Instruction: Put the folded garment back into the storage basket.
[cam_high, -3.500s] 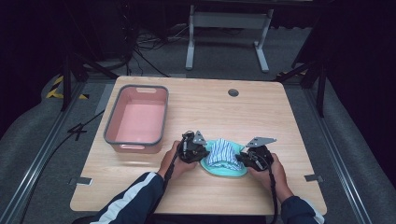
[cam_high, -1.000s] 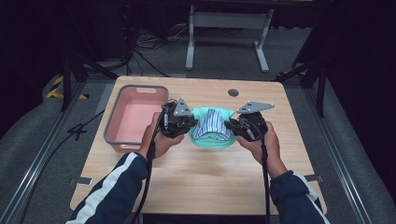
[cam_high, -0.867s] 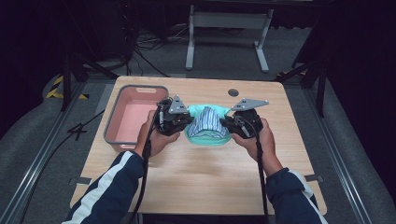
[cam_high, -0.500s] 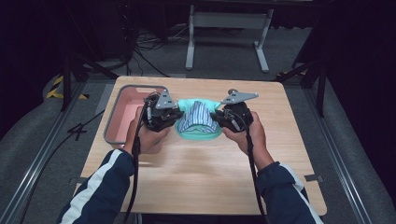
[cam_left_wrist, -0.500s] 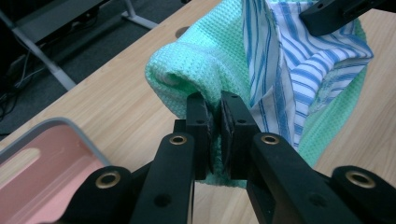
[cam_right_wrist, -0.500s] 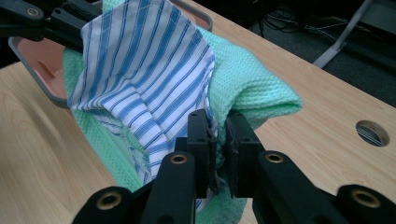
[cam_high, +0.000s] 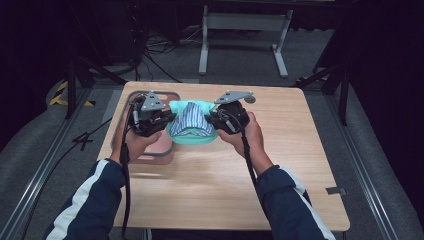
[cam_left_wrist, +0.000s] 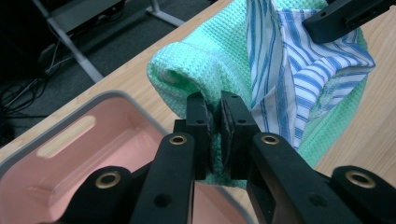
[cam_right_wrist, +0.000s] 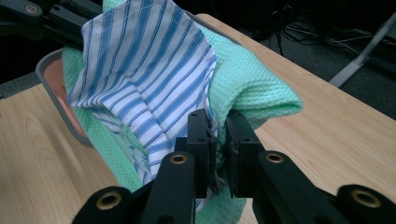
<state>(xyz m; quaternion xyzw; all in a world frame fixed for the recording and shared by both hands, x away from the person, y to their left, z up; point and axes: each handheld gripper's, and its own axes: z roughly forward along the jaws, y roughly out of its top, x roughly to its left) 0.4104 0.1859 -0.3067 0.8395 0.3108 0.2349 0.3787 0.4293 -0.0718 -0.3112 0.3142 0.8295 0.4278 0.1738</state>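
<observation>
High view shows my left tool and right tool, both clamped on the green towel with the striped cloth, have carried it from the desk to the pink bin, so I think dropping comes next.

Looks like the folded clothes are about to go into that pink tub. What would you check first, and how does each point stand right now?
1. Left gripper shut on the green cloth: ok.
2. Right gripper shut on the bundle's other side, pinching the striped cloth and green cloth together: ok.
3. Bundle lifted off the table: ok, judging by both gripper views.
4. Pink tub free of other things: ok for the part in view; the rest cannot tell.
5. Bundle centred over the tub: not ok; it hangs mostly beside the tub's right rim.
6. Striped cloth secure on top: cannot tell; its loose corner hangs free.
</observation>
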